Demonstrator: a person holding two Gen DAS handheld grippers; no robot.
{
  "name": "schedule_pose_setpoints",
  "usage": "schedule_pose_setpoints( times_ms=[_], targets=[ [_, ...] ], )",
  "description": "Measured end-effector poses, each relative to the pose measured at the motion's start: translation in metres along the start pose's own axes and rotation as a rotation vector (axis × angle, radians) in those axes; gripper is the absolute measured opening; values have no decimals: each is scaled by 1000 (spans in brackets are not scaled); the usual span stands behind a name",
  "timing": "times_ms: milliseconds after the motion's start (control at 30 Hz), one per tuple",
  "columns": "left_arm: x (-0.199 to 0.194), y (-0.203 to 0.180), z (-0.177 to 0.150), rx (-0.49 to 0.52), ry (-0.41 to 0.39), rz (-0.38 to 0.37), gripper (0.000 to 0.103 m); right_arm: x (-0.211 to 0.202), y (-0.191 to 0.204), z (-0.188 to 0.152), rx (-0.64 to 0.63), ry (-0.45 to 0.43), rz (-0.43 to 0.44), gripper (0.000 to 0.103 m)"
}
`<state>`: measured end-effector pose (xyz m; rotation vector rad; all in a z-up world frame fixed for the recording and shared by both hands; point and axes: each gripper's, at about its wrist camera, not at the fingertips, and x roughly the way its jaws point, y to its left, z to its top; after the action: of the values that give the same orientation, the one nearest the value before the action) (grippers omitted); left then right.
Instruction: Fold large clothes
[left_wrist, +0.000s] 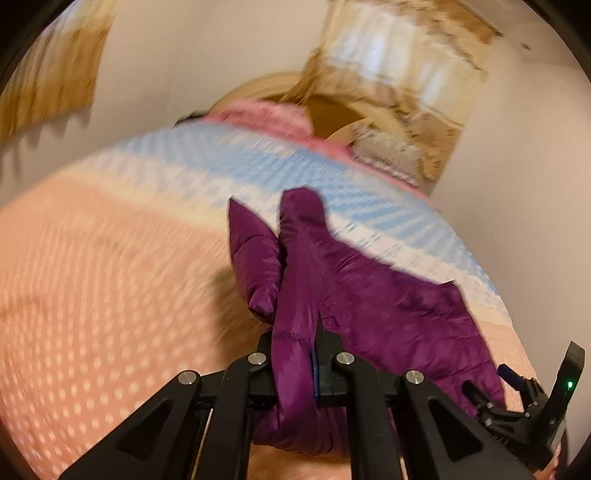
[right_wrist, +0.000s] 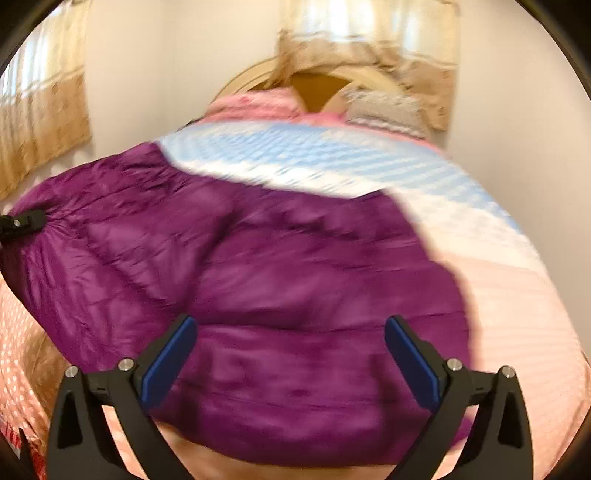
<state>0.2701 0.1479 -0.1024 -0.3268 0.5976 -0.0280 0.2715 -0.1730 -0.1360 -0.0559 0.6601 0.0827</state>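
A purple puffer jacket (right_wrist: 280, 273) lies spread on a bed with a pink, white and blue cover (right_wrist: 517, 295). My left gripper (left_wrist: 295, 354) is shut on a fold of the purple jacket (left_wrist: 369, 295), which rises between its fingers. The left gripper also shows at the far left of the right wrist view (right_wrist: 22, 221), at the jacket's edge. My right gripper (right_wrist: 291, 354) is open and empty, its blue pads (right_wrist: 170, 358) wide apart just above the jacket's near part. It also shows at the lower right of the left wrist view (left_wrist: 532, 398).
The bed cover (left_wrist: 110, 295) fills most of the left wrist view. Pink pillows (right_wrist: 258, 103) and a grey pillow (right_wrist: 384, 107) lie against a round wooden headboard (right_wrist: 321, 85). Curtains (right_wrist: 40, 122) hang on the walls behind and to the left. Both views are blurred.
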Motion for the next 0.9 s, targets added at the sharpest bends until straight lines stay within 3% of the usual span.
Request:
schedule_pose_setpoints(
  times_ms=[200, 367, 500, 600, 767, 900],
  targets=[
    [-9, -104, 20, 203, -64, -96, 6, -1, -126, -11, 199, 34, -194, 103],
    [16, -188, 15, 369, -60, -148, 6, -6, -186, -31, 265, 94, -297, 103],
    [46, -251, -15, 509, -26, -193, 6, -19, -206, -42, 308, 106, -328, 103],
    [71, -291, -56, 630, 24, -220, 6, -27, -219, -52, 334, 109, -341, 103],
    [103, -312, -119, 775, 122, -216, 7, -25, -236, -66, 365, 131, -337, 103],
    [98, -317, -133, 852, 88, -184, 14, -23, -238, -76, 382, 143, -323, 103]
  ],
)
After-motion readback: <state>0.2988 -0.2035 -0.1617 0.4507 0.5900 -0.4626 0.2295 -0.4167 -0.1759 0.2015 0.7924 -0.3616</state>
